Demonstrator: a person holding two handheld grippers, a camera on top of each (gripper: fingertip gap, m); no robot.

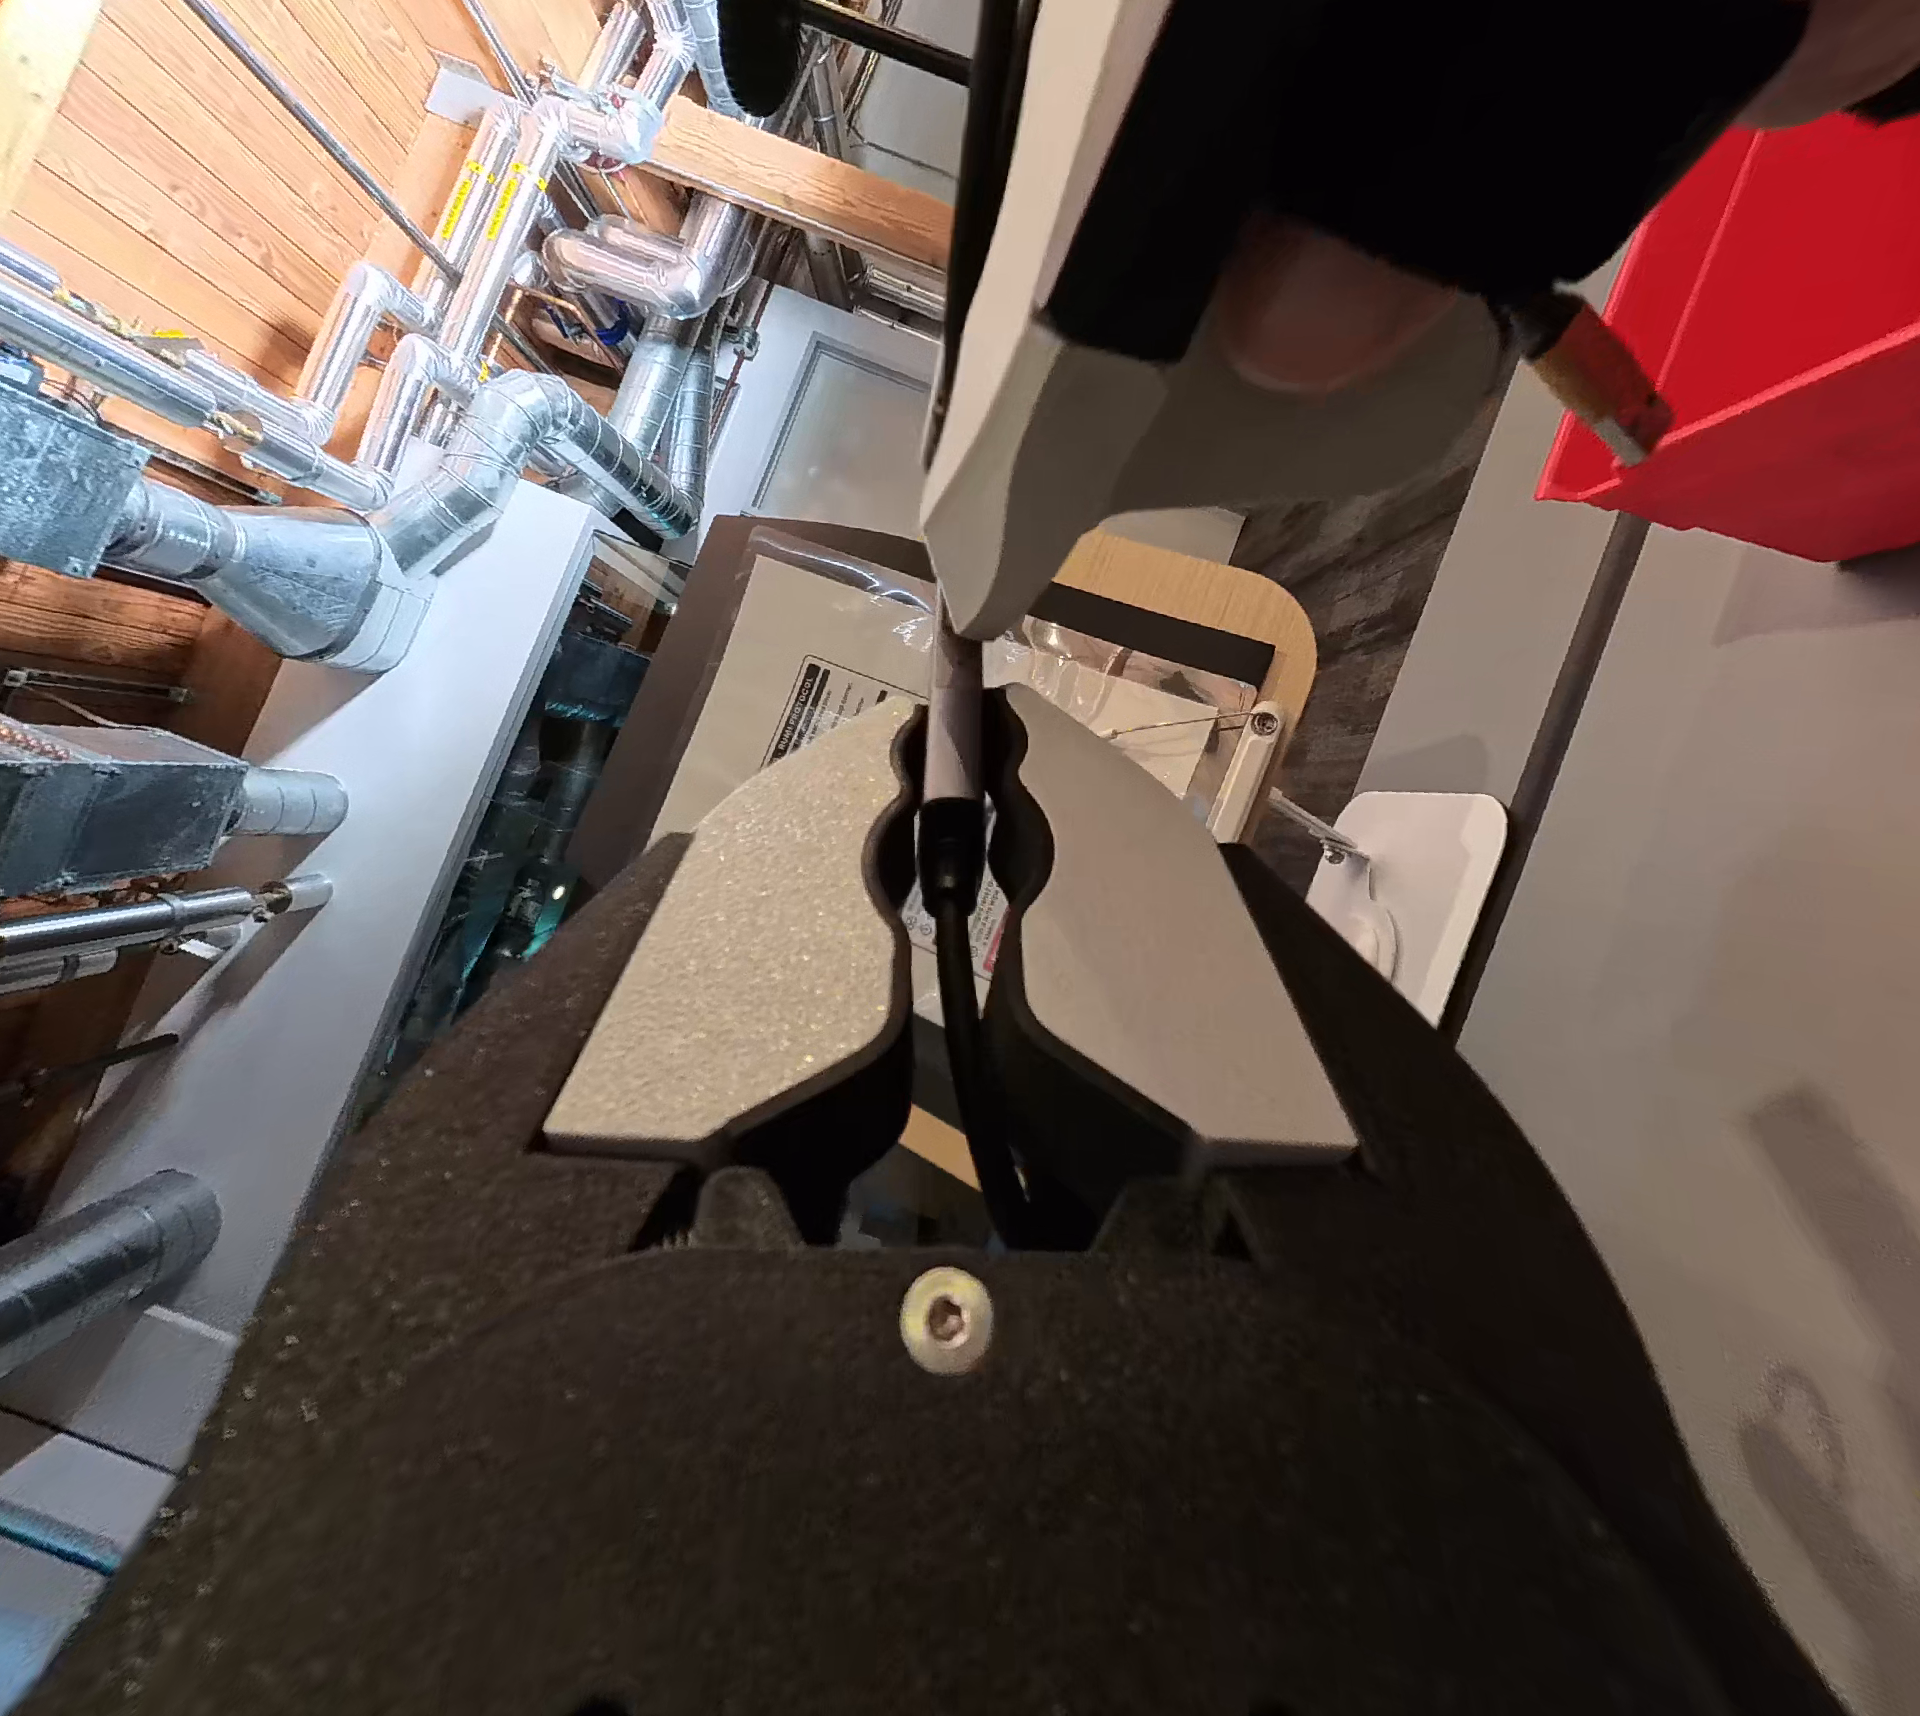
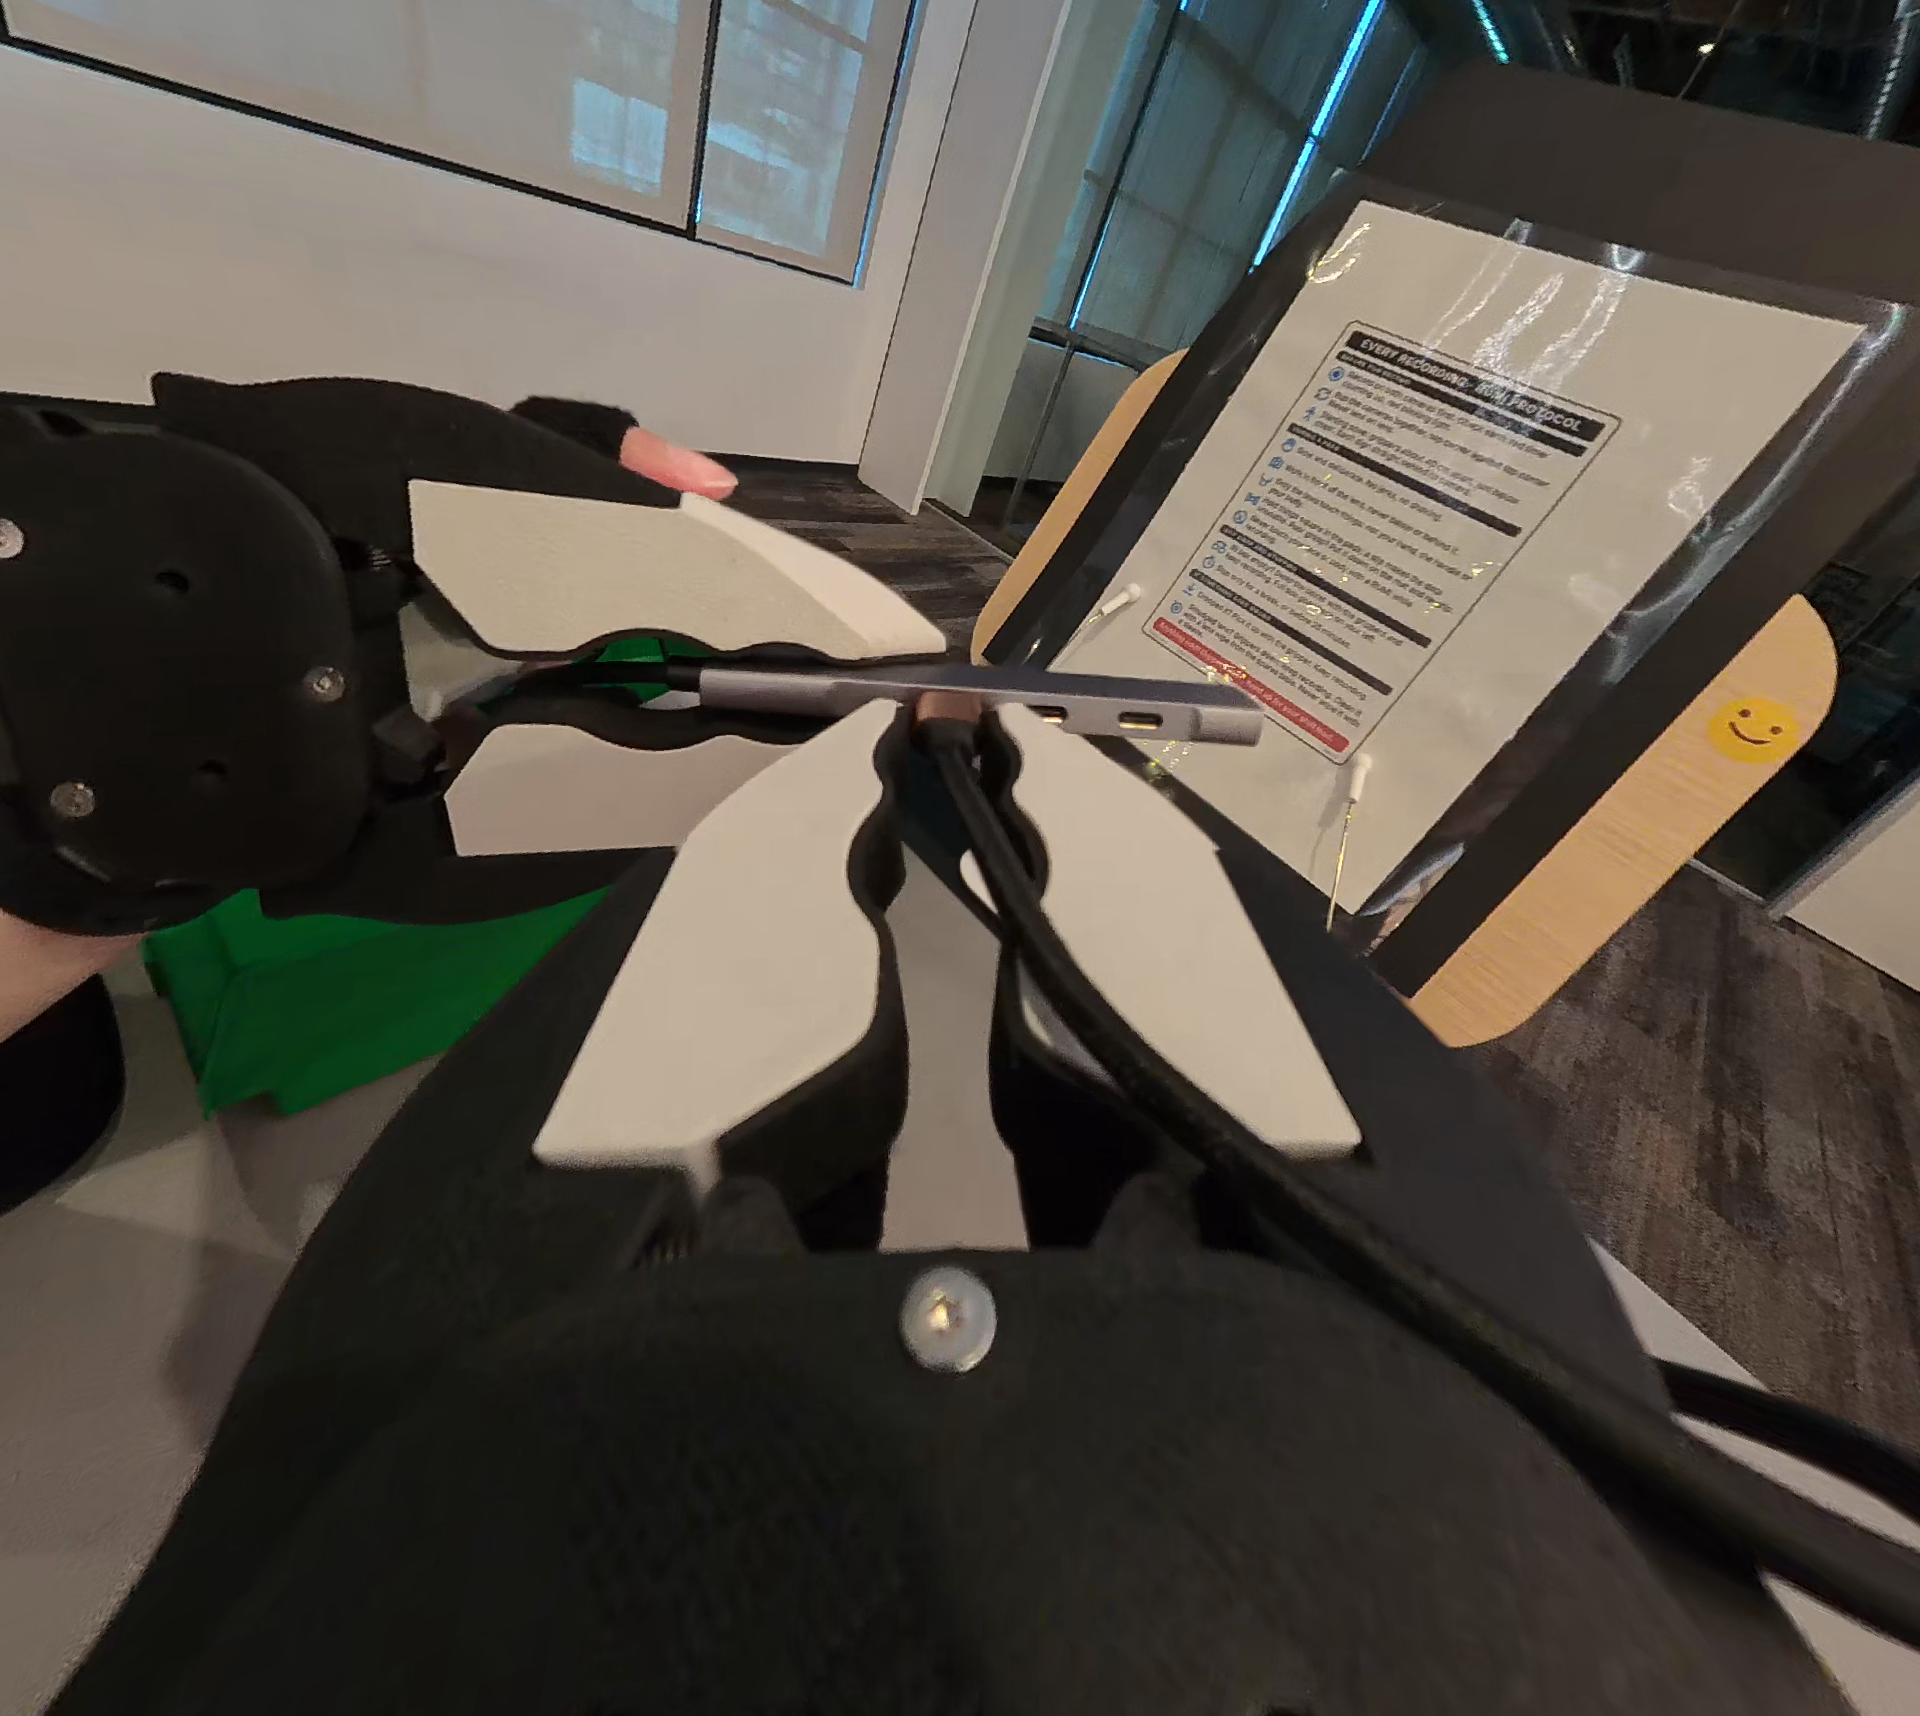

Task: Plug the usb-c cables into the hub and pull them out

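— What is your right hand-held gripper (image 2: 940, 721) doing?
— It clenches a usb-c cable (image 2: 1049, 918) plug against the hub (image 2: 987, 698) edge.
— And your left hand-held gripper (image 1: 951, 767)?
— Clamped on the hub's cable end, holding it in the air before the instruction sheet (image 2: 1455, 523).

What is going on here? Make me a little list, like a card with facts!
left gripper: shut on the hub's cable end, holding it in the air
hub: thin, grey, lying level
right gripper: shut on a copper-coloured plug
plug: right at the hub's side; whether it is fully in, cannot tell
free ports: two, empty
behind: printed sheet, green bin
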